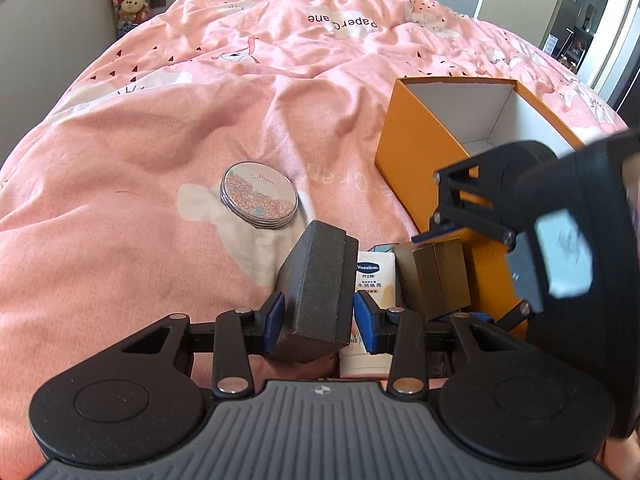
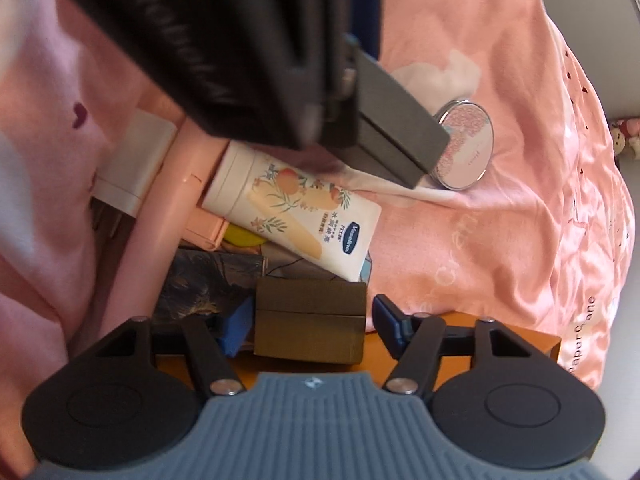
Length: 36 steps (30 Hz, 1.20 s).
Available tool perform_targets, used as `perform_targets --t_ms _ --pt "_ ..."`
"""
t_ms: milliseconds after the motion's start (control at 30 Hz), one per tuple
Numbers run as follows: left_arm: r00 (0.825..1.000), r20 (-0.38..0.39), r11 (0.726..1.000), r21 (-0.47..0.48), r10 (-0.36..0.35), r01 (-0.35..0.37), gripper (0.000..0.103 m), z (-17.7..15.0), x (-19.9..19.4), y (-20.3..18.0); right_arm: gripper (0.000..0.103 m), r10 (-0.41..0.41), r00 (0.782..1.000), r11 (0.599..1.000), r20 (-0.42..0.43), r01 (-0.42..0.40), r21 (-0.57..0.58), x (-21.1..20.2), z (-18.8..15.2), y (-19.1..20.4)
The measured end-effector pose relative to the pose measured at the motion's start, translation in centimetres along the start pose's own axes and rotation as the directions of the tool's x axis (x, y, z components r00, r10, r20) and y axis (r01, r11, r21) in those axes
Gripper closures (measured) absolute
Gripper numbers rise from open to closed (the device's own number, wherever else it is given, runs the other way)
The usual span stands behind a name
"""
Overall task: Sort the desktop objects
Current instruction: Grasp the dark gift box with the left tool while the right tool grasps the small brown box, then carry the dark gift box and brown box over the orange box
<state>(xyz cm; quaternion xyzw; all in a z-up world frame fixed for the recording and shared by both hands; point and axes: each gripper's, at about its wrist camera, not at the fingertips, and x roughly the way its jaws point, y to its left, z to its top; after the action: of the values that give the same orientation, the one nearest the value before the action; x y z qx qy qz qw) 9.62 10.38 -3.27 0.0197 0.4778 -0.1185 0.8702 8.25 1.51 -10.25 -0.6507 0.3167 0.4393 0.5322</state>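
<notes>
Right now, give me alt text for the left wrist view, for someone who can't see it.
The left gripper has its jaws around a dark grey box, tilted above a pink bedspread. Beside it lie a Vaseline tube and an olive box; a round floral tin and an open orange box sit beyond.

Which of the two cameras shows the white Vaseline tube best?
The right wrist view: the Vaseline tube lies there in nearly full length. In the left wrist view, only a strip of it shows behind the grey box.
</notes>
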Motion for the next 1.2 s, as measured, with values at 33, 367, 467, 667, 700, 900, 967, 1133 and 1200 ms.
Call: perform_targets --t_ms 33,367,467,667,700,900,967,1133,1200 --pt "1.000 -0.001 1.000 0.006 0.000 0.000 0.059 -0.1 0.0 0.0 0.042 -0.004 1.000 1.000 -0.005 0.004 -0.003 0.0 0.0 0.1" --pt "1.000 -0.007 0.999 -0.046 -0.001 0.001 0.061 -0.4 -0.5 0.5 0.042 -0.055 0.996 0.997 0.066 0.051 0.056 -3.2 -2.0 -0.7" --pt "1.000 0.003 0.997 -0.083 -0.007 0.007 0.062 -0.4 -1.0 0.7 0.042 -0.081 0.990 0.992 0.116 0.069 0.104 -4.8 -2.7 -1.2" --pt "0.997 0.068 0.982 -0.182 -0.041 0.053 0.063 -0.1 -3.2 1.3 0.042 -0.107 0.961 0.954 0.253 0.027 0.298 -8.9 -4.7 -3.1" --pt "0.995 0.081 0.977 -0.200 -0.056 0.071 0.063 0.1 -3.7 1.4 0.042 -0.114 0.953 0.943 0.280 0.015 0.332 -9.6 -5.0 -3.4" --pt "0.979 0.168 0.954 -0.257 -0.115 0.156 0.063 2.3 -6.3 0.5 0.042 -0.154 0.909 0.866 0.388 -0.064 0.495 -13.6 -8.7 -5.2" --pt "0.970 0.201 0.946 -0.260 -0.140 0.191 0.063 3.2 -7.0 -0.2 0.042 -0.174 0.899 0.842 0.402 -0.076 0.534 -14.4 -10.1 -5.7" --pt "0.943 0.256 0.922 -0.265 -0.213 0.281 0.063 5.9 -7.2 -2.4 0.042 -0.239 0.899 0.779 0.368 -0.048 0.625 -14.9 -14.3 -6.5" --pt "0.933 0.264 0.911 -0.267 -0.243 0.313 0.063 7.0 -6.7 -3.4 0.042 -0.258 0.902 0.750 0.346 -0.039 0.660 -14.7 -15.9 -6.8"
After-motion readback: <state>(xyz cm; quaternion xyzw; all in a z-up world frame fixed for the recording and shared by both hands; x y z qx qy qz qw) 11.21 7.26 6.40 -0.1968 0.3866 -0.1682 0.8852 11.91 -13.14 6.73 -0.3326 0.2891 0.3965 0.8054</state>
